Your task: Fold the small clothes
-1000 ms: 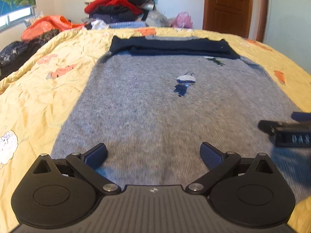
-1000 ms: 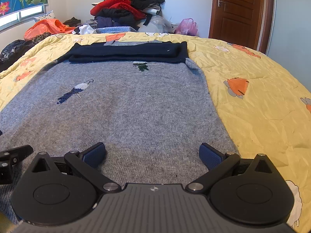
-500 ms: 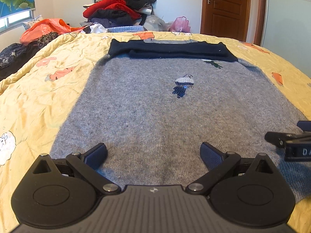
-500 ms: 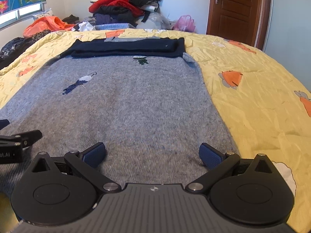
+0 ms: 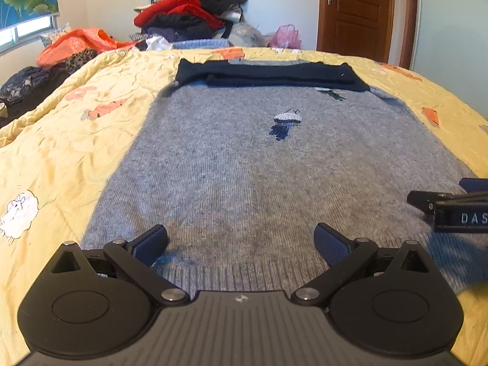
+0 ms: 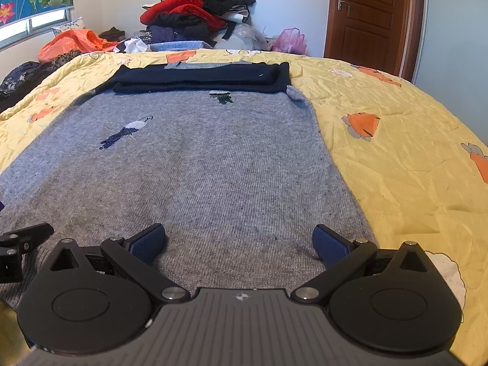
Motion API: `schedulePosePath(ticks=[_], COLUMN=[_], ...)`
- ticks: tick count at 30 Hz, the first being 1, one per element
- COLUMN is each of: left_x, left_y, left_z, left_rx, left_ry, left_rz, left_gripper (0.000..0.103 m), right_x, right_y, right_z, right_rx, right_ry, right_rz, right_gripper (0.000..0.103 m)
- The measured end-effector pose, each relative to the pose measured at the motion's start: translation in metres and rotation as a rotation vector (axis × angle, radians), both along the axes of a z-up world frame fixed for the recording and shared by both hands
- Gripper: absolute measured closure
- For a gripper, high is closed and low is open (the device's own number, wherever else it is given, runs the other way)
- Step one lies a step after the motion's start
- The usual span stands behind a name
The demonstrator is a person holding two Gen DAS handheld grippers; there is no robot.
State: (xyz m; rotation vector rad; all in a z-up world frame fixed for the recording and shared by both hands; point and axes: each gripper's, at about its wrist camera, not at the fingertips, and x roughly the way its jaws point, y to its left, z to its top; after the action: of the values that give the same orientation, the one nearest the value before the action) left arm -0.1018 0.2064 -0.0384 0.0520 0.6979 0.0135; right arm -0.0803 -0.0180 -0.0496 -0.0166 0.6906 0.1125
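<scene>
Grey knitted sweater (image 5: 244, 164) lies flat on a yellow quilt (image 5: 61, 158) (dark sleeves folded across its far end). Left gripper (image 5: 241, 238) and right gripper (image 6: 239, 238) hover over its near hem, both spread wide, holding nothing.

I am working in a home bedroom: a yellow quilt (image 5: 76, 140) covers the bed, clothes pile (image 5: 189, 15) against the wall, wooden door (image 6: 372, 15) beyond.
</scene>
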Motion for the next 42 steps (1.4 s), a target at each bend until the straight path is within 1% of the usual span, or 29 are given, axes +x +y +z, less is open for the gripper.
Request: schedulePosePath(ticks=[3, 5, 8, 13, 20, 23, 24, 27, 28, 29, 31, 32, 33, 34, 36, 37, 38, 39, 40, 41, 42], left_x=[0.003, 0.004, 0.004, 0.004, 0.003, 0.003, 0.001, -0.007, -0.012, -0.018, -0.025, -0.027, -0.026, -0.025, -0.021, -0.022, -0.022, -0.02, -0.017, -0.012, -0.007], left_y=[0.0, 0.0, 0.0, 0.0, 0.0, 0.0, 0.001, 0.01, 0.018, 0.027, 0.049, 0.061, 0.074, 0.086, 0.114, 0.125, 0.136, 0.145, 0.153, 0.159, 0.163], left_z=[0.0, 0.0, 0.0, 0.0, 0.0, 0.001, 0.002, 0.012, 0.016, 0.021, 0.027, 0.029, 0.029, 0.028, 0.024, 0.025, 0.026, 0.025, 0.023, 0.019, 0.013], left_rx=[-0.004, -0.005, -0.005, -0.005, -0.005, -0.003, -0.001, -0.005, -0.021, -0.04, -0.084, -0.108, -0.137, -0.173, -0.279, -0.348, -0.427, -0.522, -0.628, -0.745, -0.864], left_ry=[0.001, 0.001, 0.0, 0.0, 0.001, 0.006, 0.011, 0.029, 0.021, 0.009, 0.004, 0.018, 0.045, 0.078, 0.137, 0.132, 0.143, 0.171, 0.199, 0.239, 0.288], left_rz=[-0.004, -0.006, -0.006, -0.006, -0.006, -0.007, -0.011, -0.033, -0.035, -0.035, -0.024, -0.012, 0.003, 0.022, 0.061, 0.052, 0.038, 0.018, -0.015, -0.063, -0.108], left_gripper=[0.0, 0.0, 0.0, 0.0, 0.0, 0.0, 0.0, 0.0, 0.0, 0.0, 0.0, 0.0, 0.0, 0.0, 0.0, 0.0, 0.0, 0.0, 0.0, 0.0, 0.0], right_x=[-0.005, -0.015, -0.032, -0.055, -0.058, -0.056, -0.055, -0.061, -0.06, -0.055, -0.042, -0.037, -0.032, -0.032, -0.027, -0.024, -0.019, -0.013, -0.008, -0.004, -0.001], right_y=[0.001, 0.001, -0.006, -0.009, -0.01, -0.012, -0.016, -0.047, -0.058, -0.069, -0.087, -0.097, -0.105, -0.113, -0.13, -0.14, -0.15, -0.159, -0.163, -0.165, -0.163], right_z=[0.001, 0.002, 0.001, 0.002, 0.0, 0.005, 0.01, 0.029, 0.033, 0.034, 0.028, 0.024, 0.02, 0.02, 0.02, 0.019, 0.017, 0.012, 0.007, 0.003, 0.0], right_rx=[-0.007, -0.019, 0.01, -0.006, -0.004, -0.005, 0.01, 0.13, 0.16, 0.177, 0.192, 0.208, 0.243, 0.29, 0.419, 0.506, 0.617, 0.739, 0.829, 0.874, 0.879], right_ry=[0.007, 0.008, 0.014, 0.015, 0.004, 0.025, 0.031, -0.048, -0.049, -0.023, 0.069, 0.116, 0.162, 0.164, 0.214, 0.242, 0.281, 0.33, 0.373, 0.405, 0.429], right_rz=[0.005, 0.018, 0.021, 0.041, 0.047, 0.065, 0.085, 0.108, 0.105, 0.101, 0.069, 0.047, 0.038, 0.056, 0.088, 0.092, 0.103, 0.125, 0.146, 0.154, 0.146], right_gripper=[0.0, 0.0, 0.0, 0.0, 0.0, 0.0, 0.001, 0.0, 0.0, 0.0, 0.0, 0.0, 0.0, 0.0, 0.0, 0.0, 0.001, 0.001, 0.001, 0.002, 0.002])
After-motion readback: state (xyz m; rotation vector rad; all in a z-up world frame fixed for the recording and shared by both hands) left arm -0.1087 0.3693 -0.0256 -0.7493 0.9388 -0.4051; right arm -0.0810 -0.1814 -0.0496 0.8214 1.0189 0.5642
